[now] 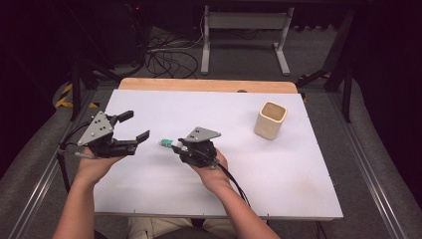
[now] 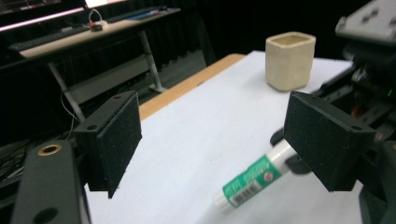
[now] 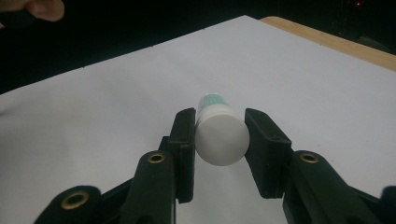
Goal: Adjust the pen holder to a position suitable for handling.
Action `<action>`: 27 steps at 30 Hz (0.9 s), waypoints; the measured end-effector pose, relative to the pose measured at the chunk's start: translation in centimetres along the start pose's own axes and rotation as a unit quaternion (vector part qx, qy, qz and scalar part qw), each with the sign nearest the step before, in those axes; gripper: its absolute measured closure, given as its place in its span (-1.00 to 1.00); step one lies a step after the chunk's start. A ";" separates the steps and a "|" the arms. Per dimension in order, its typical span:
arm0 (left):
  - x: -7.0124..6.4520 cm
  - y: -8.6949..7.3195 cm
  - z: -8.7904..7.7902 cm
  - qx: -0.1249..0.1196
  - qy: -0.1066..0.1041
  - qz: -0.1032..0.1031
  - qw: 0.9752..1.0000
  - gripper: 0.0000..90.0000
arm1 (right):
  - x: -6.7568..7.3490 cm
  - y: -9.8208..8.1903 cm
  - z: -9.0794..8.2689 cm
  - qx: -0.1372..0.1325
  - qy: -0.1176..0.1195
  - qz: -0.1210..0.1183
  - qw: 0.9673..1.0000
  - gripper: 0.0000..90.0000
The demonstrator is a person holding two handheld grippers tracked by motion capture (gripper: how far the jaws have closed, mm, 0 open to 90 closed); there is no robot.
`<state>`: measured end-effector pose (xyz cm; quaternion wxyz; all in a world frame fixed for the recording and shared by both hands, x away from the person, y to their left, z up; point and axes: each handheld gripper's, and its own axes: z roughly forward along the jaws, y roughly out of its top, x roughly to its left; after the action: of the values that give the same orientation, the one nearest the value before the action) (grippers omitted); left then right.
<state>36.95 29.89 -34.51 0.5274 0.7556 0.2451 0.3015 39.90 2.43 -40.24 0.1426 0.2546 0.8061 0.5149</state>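
A white glue stick with a green label (image 1: 167, 144) is held level above the white table (image 1: 149, 184), clamped in my right gripper (image 1: 178, 146), which is shut on its white end (image 3: 221, 135). The stick points left toward my left gripper (image 1: 133, 126), which stands open a short way off with nothing between its pads (image 2: 116, 140). In the left gripper view the glue stick (image 2: 250, 179) lies low between the two wide-apart jaws, its cap end nearest the camera, and the right gripper's body (image 2: 369, 93) shows behind it.
A cream square cup (image 1: 270, 119) stands upright at the back right of the table, also visible as the cup (image 2: 289, 60) beyond the jaws. A wooden strip (image 1: 209, 85) runs along the far edge. Cables and a metal stand lie on the floor beyond.
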 end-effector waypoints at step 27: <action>-2.7 -2.9 4.5 0.101 -0.045 0.119 0.987 -0.41 | 0.1 1.5 -1.2 -0.010 0.016 0.010 1.000 0.46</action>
<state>38.09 26.06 -38.93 0.4195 0.8414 0.1588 0.3015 39.60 2.06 -38.38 0.1267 0.2526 0.8005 0.5286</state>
